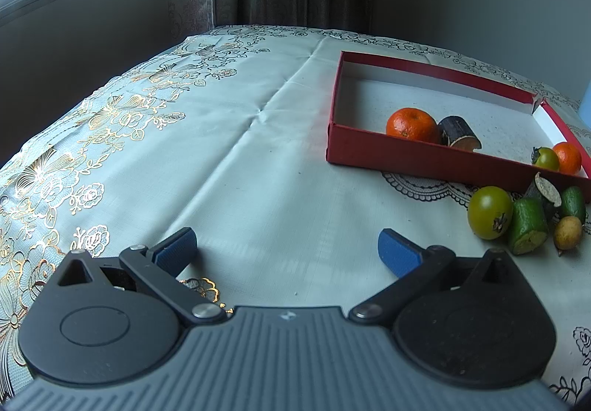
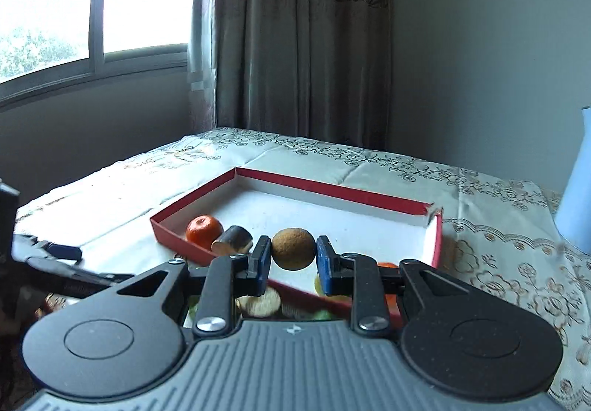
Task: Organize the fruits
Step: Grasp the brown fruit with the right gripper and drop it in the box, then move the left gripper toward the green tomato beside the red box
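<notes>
Right gripper (image 2: 293,255) clamping a round brown fruit (image 2: 293,249) above the red box (image 2: 332,189), left gripper (image 1: 286,250) hanging spread wide over the counter (image 1: 258,159), 1 tangerine (image 1: 413,125) sitting inside the box, green fruit (image 1: 490,212) waiting just outside it.

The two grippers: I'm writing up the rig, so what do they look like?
Both the left gripper and right gripper look alike: a grey ribbed body with a small pale logo, two black round-ended plates with raised circles and triangular cut-outs, black link bars on silver pivot screws, and flat blue textured finger pads. No cables or sleeves show.
</notes>
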Available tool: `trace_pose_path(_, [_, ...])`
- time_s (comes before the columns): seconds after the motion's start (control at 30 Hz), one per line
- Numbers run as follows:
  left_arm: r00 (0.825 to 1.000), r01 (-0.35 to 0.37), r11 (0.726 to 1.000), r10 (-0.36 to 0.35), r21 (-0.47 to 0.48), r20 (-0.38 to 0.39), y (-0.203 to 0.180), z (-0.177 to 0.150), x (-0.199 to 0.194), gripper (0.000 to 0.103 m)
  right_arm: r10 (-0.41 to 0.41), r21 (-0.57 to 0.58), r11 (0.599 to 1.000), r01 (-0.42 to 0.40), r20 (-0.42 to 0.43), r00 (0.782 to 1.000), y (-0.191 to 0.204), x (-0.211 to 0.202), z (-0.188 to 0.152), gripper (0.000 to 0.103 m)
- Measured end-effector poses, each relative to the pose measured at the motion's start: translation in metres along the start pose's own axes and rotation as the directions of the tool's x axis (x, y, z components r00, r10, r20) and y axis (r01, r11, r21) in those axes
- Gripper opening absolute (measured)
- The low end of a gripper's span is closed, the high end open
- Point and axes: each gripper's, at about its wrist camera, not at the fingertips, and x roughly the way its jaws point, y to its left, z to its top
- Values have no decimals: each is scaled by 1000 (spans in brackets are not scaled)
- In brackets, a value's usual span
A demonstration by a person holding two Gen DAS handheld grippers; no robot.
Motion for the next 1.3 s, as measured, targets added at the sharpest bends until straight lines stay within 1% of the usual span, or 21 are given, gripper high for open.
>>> trace_pose_path(0.1, [1000,0,1000,0,0,0,0,0,0,103,-12,-8,1000,12,-44,999,4,32,2,25])
trace_pose_path(0.2, [1000,0,1000,0,0,0,0,0,0,103,-30,-14,999,29,-81,996,6,57,-4,25])
trace_pose_path(0.37, [1000,0,1000,0,0,0,0,0,0,103,-46,6,999,47,-96,994,1,71,-11,26])
trace_pose_path(0.43, [1000,0,1000,0,0,0,0,0,0,103,-40,16,999,42,-100,994,-2,70,-14,26])
trace_pose_path(0.5, [1000,0,1000,0,0,0,0,0,0,103,-46,33,998,48,-78,996,-5,62,-15,26])
trace_pose_path(0.6, [1000,0,1000,0,0,0,0,0,0,103,-34,70,997,36,-24,999,-15,41,-14,26])
trace_pose_path(0.67, [1000,0,1000,0,0,0,0,0,0,103,-48,92,995,47,17,999,-26,23,-16,26])
trace_pose_path(0.73, [1000,0,1000,0,0,0,0,0,0,103,-85,109,991,80,49,995,-41,5,-21,29])
trace_pose_path(0.77, [1000,0,1000,0,0,0,0,0,0,103,-116,116,987,107,66,991,-49,-2,-25,34])
trace_pose_path(0.8, [1000,0,1000,0,0,0,0,0,-1,103,-153,125,982,142,83,985,-57,-8,-30,45])
trace_pose_path(0.83, [1000,0,1000,0,0,0,0,0,-1,103,-190,143,974,176,95,977,-65,-13,-36,52])
trace_pose_path(0.87, [1000,0,1000,0,0,0,0,0,-1,103,-226,174,963,206,104,968,-75,-16,-43,63])
trace_pose_path(0.9, [1000,1,1000,-1,-1,0,0,0,-1,103,-260,214,949,233,112,959,-84,-19,-49,66])
trace_pose_path(0.93, [1000,7,1000,-7,-4,3,1,1,0,103,-286,259,933,250,112,952,-93,-21,-54,67])
trace_pose_path(0.97, [1000,15,1000,-15,-11,9,2,1,-2,103,-295,304,918,254,97,950,-103,-20,-57,67])
trace_pose_path(1.03, [998,51,998,-50,-30,41,5,0,-7,103,-282,368,899,237,73,957,-116,-18,-59,67])
trace_pose_path(1.1, [994,71,997,-68,-36,85,6,-1,-15,103,-282,378,895,236,72,957,-119,-16,-61,67])
trace_pose_path(1.17, [990,81,996,-77,-32,118,4,-1,-22,103,-275,366,902,228,82,958,-116,-17,-61,67])
trace_pose_path(1.3, [986,103,995,-101,-5,130,-11,9,-30,103,-264,345,912,222,80,961,-110,-13,-60,67])
